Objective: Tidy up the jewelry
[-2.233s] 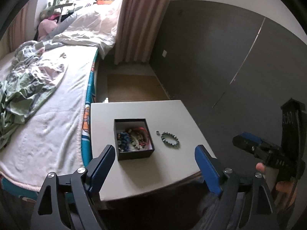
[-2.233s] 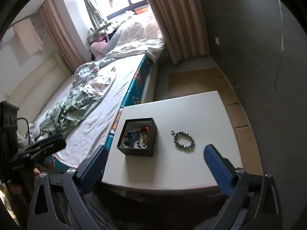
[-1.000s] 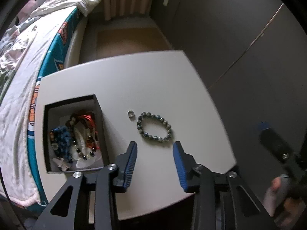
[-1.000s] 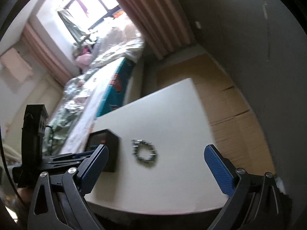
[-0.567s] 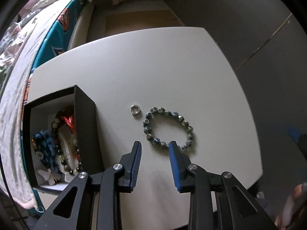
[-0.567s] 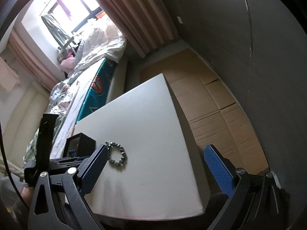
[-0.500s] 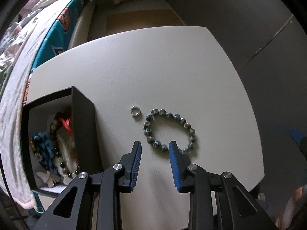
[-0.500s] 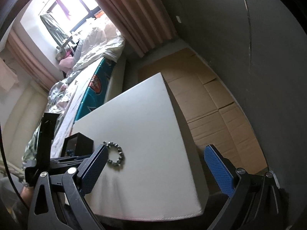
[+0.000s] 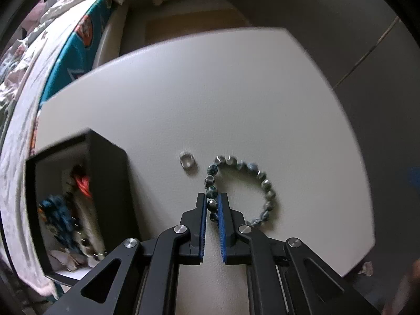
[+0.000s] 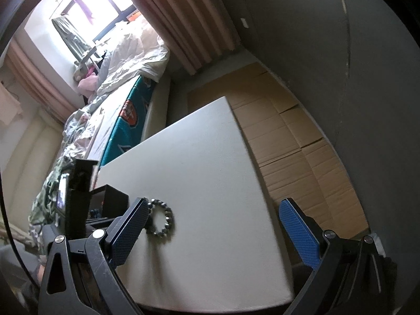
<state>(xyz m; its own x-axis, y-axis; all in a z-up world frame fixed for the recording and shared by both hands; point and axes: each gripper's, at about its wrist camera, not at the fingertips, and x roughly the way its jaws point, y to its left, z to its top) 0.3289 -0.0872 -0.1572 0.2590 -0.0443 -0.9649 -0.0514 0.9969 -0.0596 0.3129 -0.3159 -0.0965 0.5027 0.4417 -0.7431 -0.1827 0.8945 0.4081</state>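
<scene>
A grey-blue beaded bracelet (image 9: 258,177) lies on the white table (image 9: 210,92); it also shows in the right wrist view (image 10: 164,220). My left gripper (image 9: 212,199) has closed on the bracelet's left side, beads pinched between its blue pads. A small silver ring (image 9: 187,162) lies just left of the bracelet. A black box (image 9: 110,183) holding several jewelry pieces stands at the left. My right gripper (image 10: 218,218) is wide open and empty, held off the table's near right corner.
A bed with rumpled bedding (image 10: 126,60) runs along the table's left side. Flattened cardboard (image 10: 288,136) covers the floor to the right, by a dark wall (image 10: 341,52). Curtains (image 10: 189,26) hang at the far end.
My left gripper moved down and forward over the bracelet and narrowed from wide open to shut on its beads. My right gripper swung to the right and stayed open.
</scene>
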